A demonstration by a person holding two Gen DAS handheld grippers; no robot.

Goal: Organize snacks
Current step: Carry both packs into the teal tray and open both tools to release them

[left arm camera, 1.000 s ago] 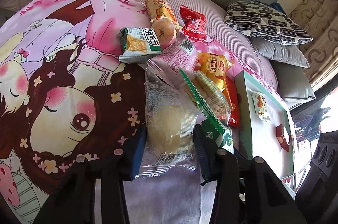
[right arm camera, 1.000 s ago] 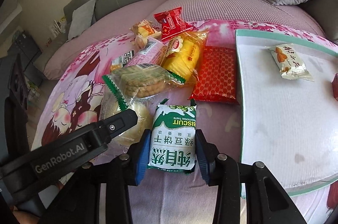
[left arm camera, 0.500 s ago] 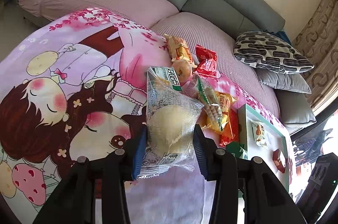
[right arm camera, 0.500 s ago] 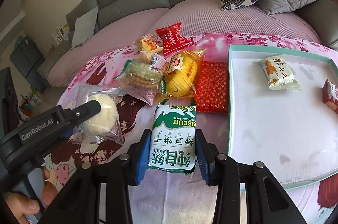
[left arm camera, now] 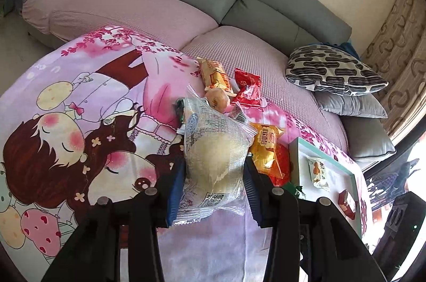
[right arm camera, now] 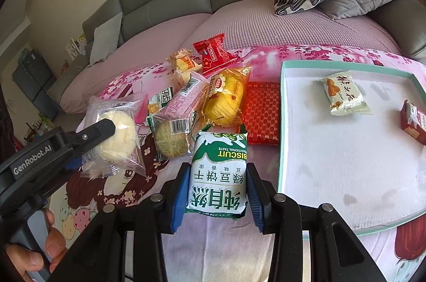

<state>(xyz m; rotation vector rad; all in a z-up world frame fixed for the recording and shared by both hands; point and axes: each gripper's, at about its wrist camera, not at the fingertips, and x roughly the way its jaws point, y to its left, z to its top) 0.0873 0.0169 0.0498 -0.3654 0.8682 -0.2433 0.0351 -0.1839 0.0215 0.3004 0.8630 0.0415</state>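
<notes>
Both grippers now lifted clear of the pile, left gripper (left arm camera: 214, 172) clamps the bun (left arm camera: 215, 162), right gripper (right arm camera: 217, 188) the biscuit pack (right arm camera: 218, 175), ready for the tray (right arm camera: 346, 162).

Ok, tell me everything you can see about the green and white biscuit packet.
The biscuit packet is a glossy sealed pouch, white with a green top band, printed "BISCUIT" in yellow and large green Chinese characters, all upside down from the right wrist view. It looks plump and unopened. The right claw is shut on its sides, its blue pads pressing both edges. It sits just left of the teal-rimmed tray, in front of the red patterned packet.
</notes>
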